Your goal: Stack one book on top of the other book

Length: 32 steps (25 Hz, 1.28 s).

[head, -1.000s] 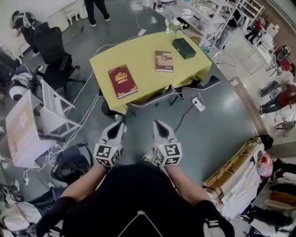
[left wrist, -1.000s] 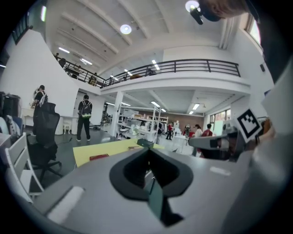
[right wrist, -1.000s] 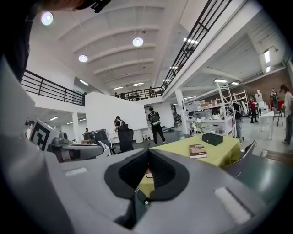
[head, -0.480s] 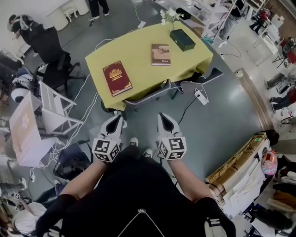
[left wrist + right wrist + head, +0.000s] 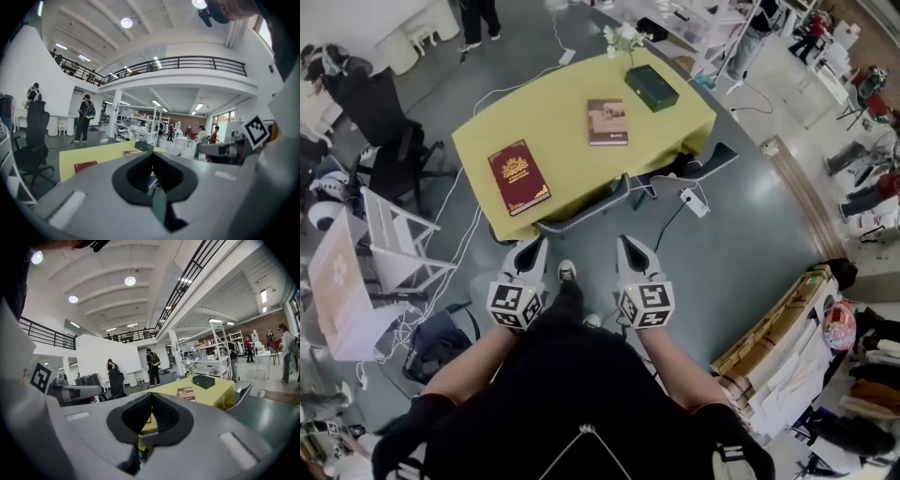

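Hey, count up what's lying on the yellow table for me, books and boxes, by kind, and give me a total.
Books: 2, the red book and the brown book
Boxes: 1, the dark green box
Total: 3

two books, lying apart

the red book (image 5: pixel 518 177), with a gold emblem on its cover, lies flat near the left front of the yellow table (image 5: pixel 562 112). the brown book (image 5: pixel 607 122) lies flat nearer the middle, well apart from it.
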Each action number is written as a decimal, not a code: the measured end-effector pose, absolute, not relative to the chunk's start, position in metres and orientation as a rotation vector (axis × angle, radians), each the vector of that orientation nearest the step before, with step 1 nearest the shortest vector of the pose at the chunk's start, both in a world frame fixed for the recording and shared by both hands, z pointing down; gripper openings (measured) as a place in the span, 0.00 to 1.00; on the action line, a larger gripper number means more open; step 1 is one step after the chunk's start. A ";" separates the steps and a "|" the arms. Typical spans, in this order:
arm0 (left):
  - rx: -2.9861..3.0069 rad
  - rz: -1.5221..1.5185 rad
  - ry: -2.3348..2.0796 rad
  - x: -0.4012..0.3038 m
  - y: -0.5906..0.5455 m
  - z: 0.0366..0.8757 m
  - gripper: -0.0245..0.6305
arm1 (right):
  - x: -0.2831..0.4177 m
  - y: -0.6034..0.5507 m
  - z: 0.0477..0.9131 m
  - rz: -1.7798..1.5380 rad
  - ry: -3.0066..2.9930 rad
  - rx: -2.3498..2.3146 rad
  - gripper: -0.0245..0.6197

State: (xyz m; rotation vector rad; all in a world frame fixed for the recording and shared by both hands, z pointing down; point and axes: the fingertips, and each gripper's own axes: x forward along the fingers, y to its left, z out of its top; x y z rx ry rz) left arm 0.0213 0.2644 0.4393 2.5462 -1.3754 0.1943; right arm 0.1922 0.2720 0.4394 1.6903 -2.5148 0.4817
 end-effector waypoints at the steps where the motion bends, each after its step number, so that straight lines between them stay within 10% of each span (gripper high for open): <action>1: 2.549 0.189 -1.367 0.023 0.256 0.440 0.05 | 0.194 0.266 0.440 0.480 -2.506 1.696 0.04; 32: 2.357 0.116 -1.468 -0.068 -0.004 0.470 0.05 | 0.097 -0.015 0.440 0.485 -2.484 1.522 0.04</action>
